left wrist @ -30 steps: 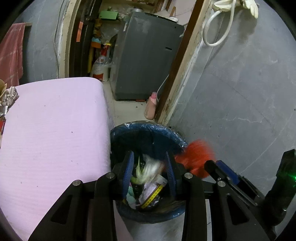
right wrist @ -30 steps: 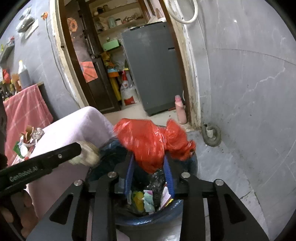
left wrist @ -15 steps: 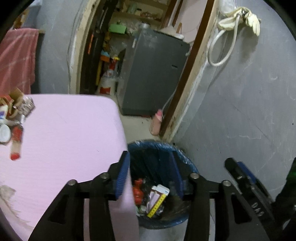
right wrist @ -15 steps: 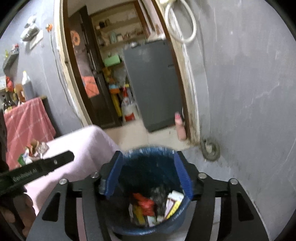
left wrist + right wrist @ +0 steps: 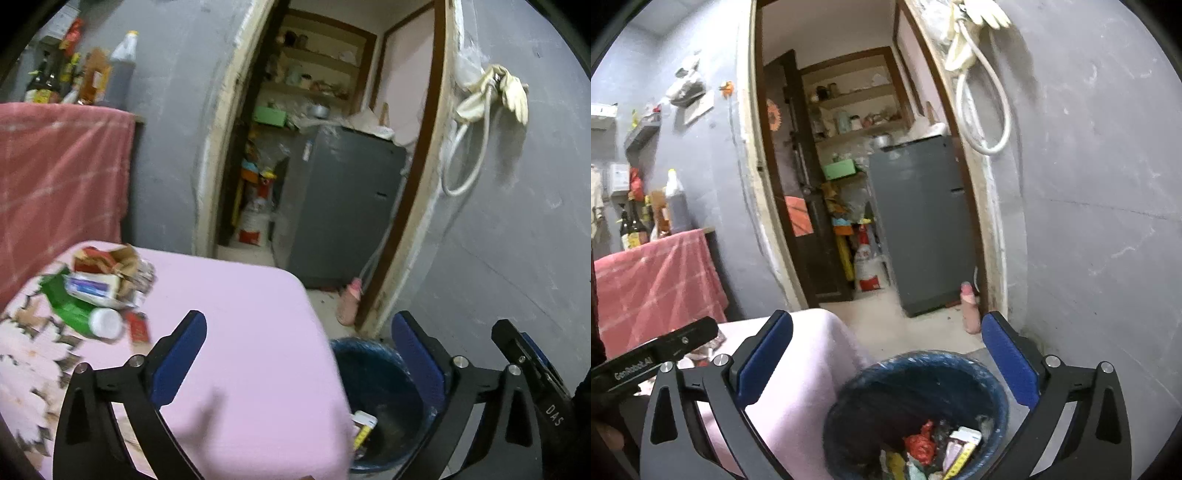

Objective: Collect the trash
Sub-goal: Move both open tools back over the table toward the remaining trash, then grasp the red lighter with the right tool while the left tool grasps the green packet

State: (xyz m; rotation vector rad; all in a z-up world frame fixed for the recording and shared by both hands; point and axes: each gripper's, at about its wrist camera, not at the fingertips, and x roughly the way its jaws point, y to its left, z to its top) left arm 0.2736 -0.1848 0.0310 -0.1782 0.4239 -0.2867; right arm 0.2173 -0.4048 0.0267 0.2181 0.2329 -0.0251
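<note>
Left gripper (image 5: 299,354): blue-padded jaws wide apart, just been opening, nothing between them. It hangs over the near right corner of the pink cloth-covered table (image 5: 236,332).

Right gripper (image 5: 886,354): jaws also spread wide, just been opening, empty. It sits above the round blue plastic-lined trash bin (image 5: 960,363), which stands on the floor just right of the table, near the grey wall by the doorway.

Inside the bin: crumpled red plastic bag (image 5: 919,445) on the heap, small white carton with a yellow strip (image 5: 964,439) to its right, other wrappers around them. Left view catches only the bin's right part (image 5: 373,350) past the table edge, same carton showing (image 5: 364,424).

Remaining trash pile (image 5: 99,288) on the far left of the table: green bottle with white cap (image 5: 79,314), white-blue box, torn brown carton, small red packet. Blurred, details unclear.

Pink bottle (image 5: 969,308) stands on the floor by the door frame, beyond the bin. Grey fridge (image 5: 923,225) through the doorway.
</note>
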